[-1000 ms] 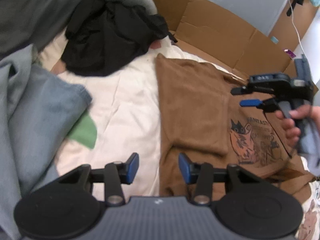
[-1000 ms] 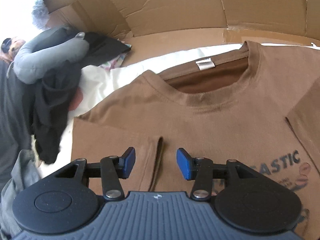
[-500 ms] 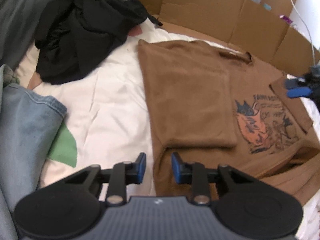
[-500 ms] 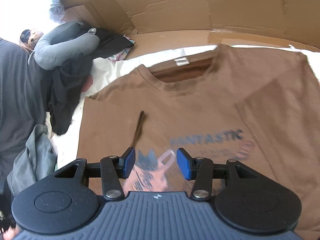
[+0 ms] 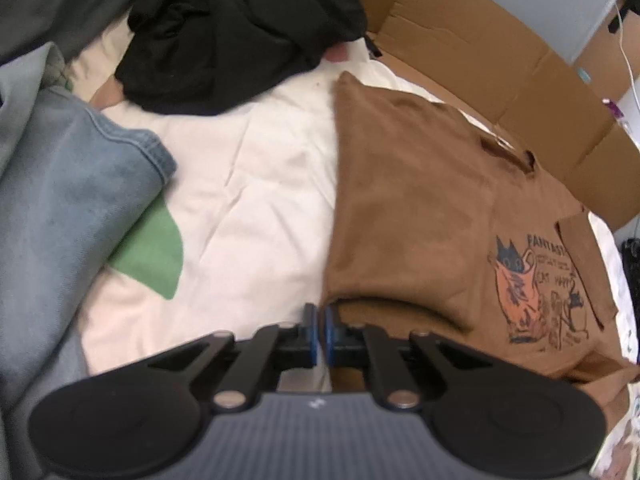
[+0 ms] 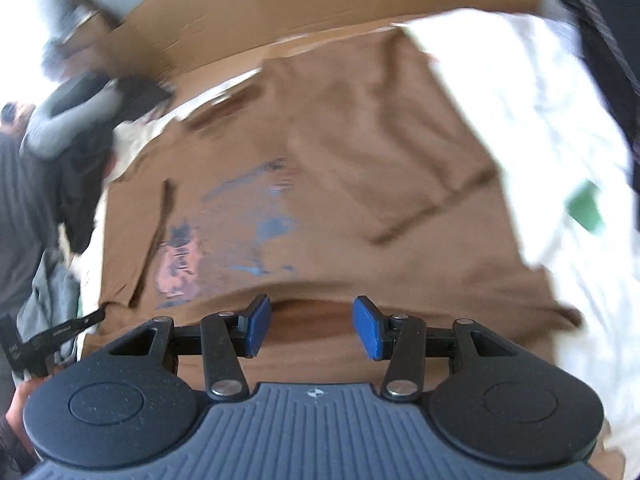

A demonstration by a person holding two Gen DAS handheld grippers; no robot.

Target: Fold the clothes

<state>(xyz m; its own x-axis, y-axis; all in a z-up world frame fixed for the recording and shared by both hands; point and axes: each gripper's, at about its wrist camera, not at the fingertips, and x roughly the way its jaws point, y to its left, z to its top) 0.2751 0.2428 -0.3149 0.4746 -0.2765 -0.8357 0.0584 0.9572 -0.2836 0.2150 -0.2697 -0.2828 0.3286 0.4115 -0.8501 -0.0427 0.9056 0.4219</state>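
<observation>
Left gripper (image 5: pixel 319 326) pads pressed together at the brown t-shirt (image 5: pixel 420 216) lower left edge; can't tell if cloth is pinched between them. Shirt spreads ahead and right of those jaws on the white sheet (image 5: pixel 248 200), jeans (image 5: pixel 60 184) off left. Right gripper (image 6: pixel 311 326) jaws apart, empty, shirt hem just ahead

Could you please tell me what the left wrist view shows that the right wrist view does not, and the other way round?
Only the left wrist view shows the folded jeans, a green cloth tucked under them, and the shut left claw at the shirt's near edge. Only the right wrist view shows the open right claw over the hem and the unfolded right sleeve. Both show the brown T-shirt with its cat print, the black garment, the white sheet and the cardboard behind.
</observation>
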